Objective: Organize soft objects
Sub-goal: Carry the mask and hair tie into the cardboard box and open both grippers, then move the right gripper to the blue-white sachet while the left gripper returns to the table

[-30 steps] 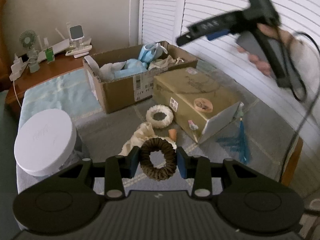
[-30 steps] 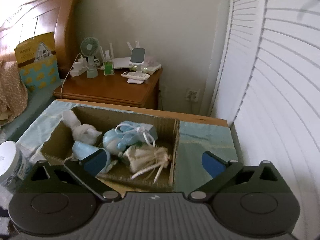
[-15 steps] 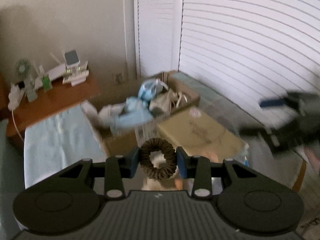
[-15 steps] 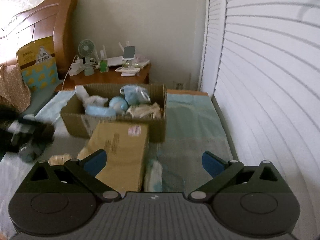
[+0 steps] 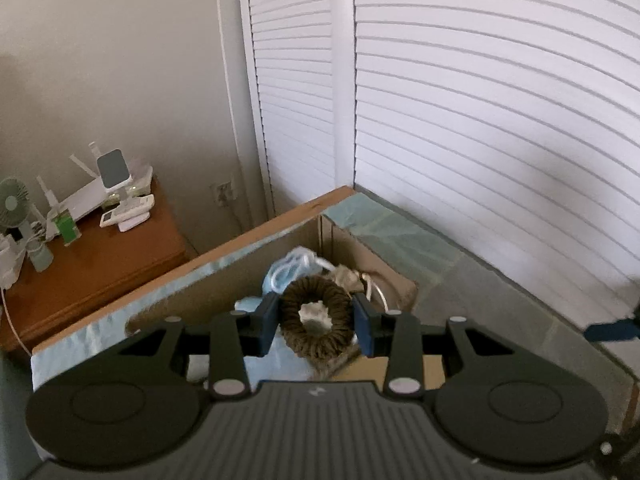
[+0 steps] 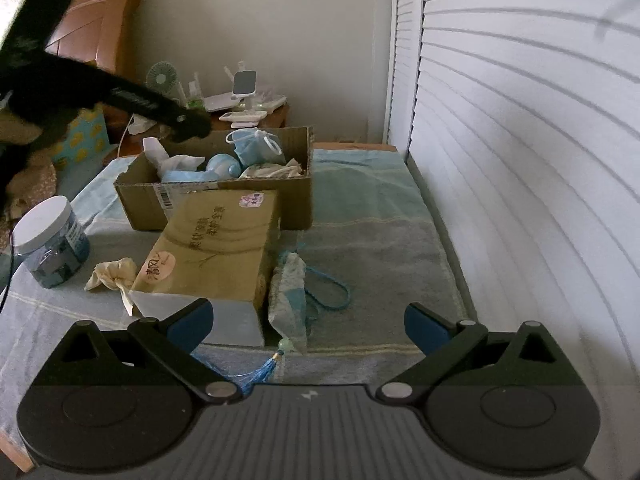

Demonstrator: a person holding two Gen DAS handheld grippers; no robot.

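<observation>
My left gripper (image 5: 316, 320) is shut on a brown braided scrunchie (image 5: 296, 320) and holds it over the open cardboard box (image 5: 384, 272), which holds blue and cream soft items. In the right wrist view the left gripper (image 6: 192, 124) hangs above the box's (image 6: 216, 204) left end. My right gripper (image 6: 308, 320) is open and empty, low over the towel. A patterned pouch with a blue cord (image 6: 290, 292) and a cream cloth bundle (image 6: 114, 274) lie beside a closed tan box (image 6: 218, 248).
A white-lidded jar (image 6: 52, 242) stands at the left on the towel-covered table (image 6: 368, 240). Louvred shutters (image 6: 520, 160) run along the right. A wooden nightstand (image 5: 92, 256) with a fan and gadgets sits behind the box.
My left gripper carried the scrunchie up from the towel and forward to above the cardboard box. My right gripper drew back from over the box to low over the near towel.
</observation>
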